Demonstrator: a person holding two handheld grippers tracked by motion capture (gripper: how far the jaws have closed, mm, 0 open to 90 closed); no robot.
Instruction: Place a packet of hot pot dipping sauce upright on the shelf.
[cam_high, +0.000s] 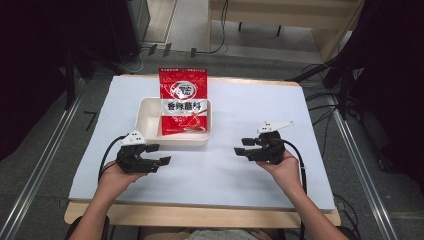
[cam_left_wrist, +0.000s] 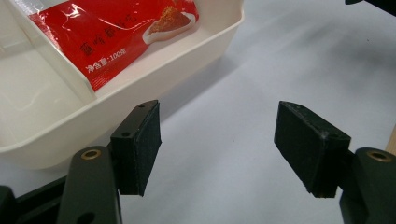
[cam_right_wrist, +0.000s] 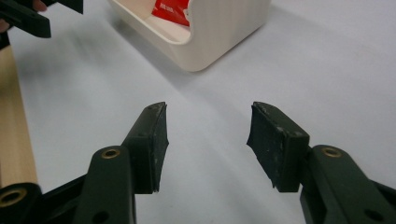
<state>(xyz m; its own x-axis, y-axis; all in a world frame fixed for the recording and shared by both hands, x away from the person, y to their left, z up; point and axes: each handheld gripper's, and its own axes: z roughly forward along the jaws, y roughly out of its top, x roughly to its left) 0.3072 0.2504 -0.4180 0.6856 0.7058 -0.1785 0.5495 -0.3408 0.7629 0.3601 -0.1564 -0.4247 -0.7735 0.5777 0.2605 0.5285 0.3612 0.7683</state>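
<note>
Red sauce packet (cam_high: 183, 100) lay in white divided tray (cam_high: 148, 118) near far-center of white table cover (cam_high: 240, 175), lower end down in tray's right compartment, top edge leaning over the far rim and sticking out past it. In left gripper view, packet (cam_left_wrist: 116, 35) sat right of the divider, printed side up (glossy, some glare); left compartment of tray (cam_left_wrist: 42, 121) seen bare.

Left gripper (cam_high: 159, 155) held low just in front of tray's near-left corner, jaws spread wide, nothing betw. them; pads (cam_left_wrist: 140, 147) apart over bare cover in left gripper view, tray wall just beside the left pad, not touching as far as could be told.

Right gripper (cam_high: 241, 146) held near the cover, right of tray and well apart from it, pointed toward the left gripper. Jaws wide, nothing betw. them; pads (cam_right_wrist: 152, 144) over bare cover in right gripper view, w/ tray corner (cam_right_wrist: 219, 42) ahead and bit of packet (cam_right_wrist: 170, 11) visible inside.

Neither gripper touched packet.
</note>
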